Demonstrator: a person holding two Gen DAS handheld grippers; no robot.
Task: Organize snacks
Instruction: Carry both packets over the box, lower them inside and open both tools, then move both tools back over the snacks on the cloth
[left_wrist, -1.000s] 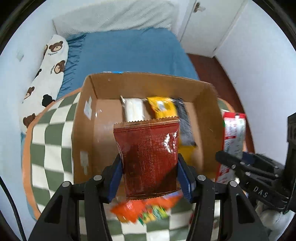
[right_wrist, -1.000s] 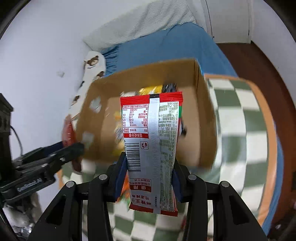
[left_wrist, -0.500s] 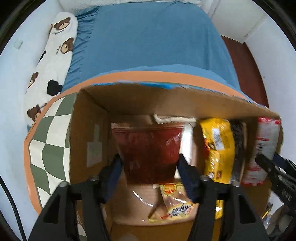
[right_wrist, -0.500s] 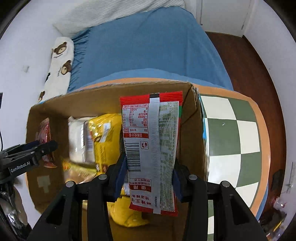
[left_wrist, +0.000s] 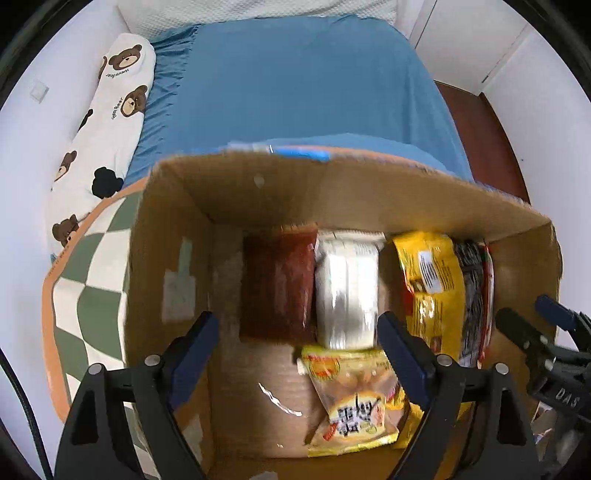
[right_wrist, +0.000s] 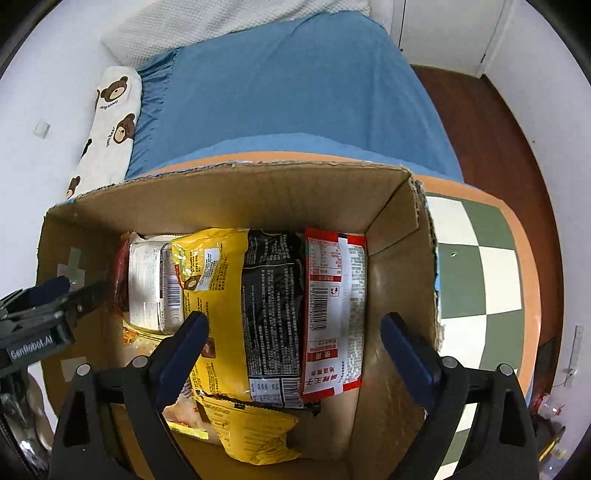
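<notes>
An open cardboard box (left_wrist: 295, 173) (right_wrist: 258, 195) holds snack packets standing in a row. The dark red packet (left_wrist: 277, 284) (right_wrist: 120, 280) stands at the left end, free of my left gripper (left_wrist: 297, 328), whose jaws are opening wide above it. Beside it are a white packet (left_wrist: 347, 291), a yellow packet (right_wrist: 214, 295) and a black packet (right_wrist: 273, 306). The red-and-white packet (right_wrist: 334, 314) stands at the right end, below my right gripper (right_wrist: 295, 326), whose jaws are opening and touch nothing. An orange-yellow packet (left_wrist: 354, 402) lies flat on the box floor.
The box sits on a round table with a green-and-white checked cloth (left_wrist: 85, 295) (right_wrist: 480, 266). Behind it are a blue bed (left_wrist: 295, 85) and a bear-print pillow (left_wrist: 110, 110). A wooden floor (right_wrist: 498, 129) lies to the right. The box's right end has bare floor.
Both grippers came down over the box and their jaws spread. The dark red packet and the red-and-white packet left the jaws and now stand in the row.
</notes>
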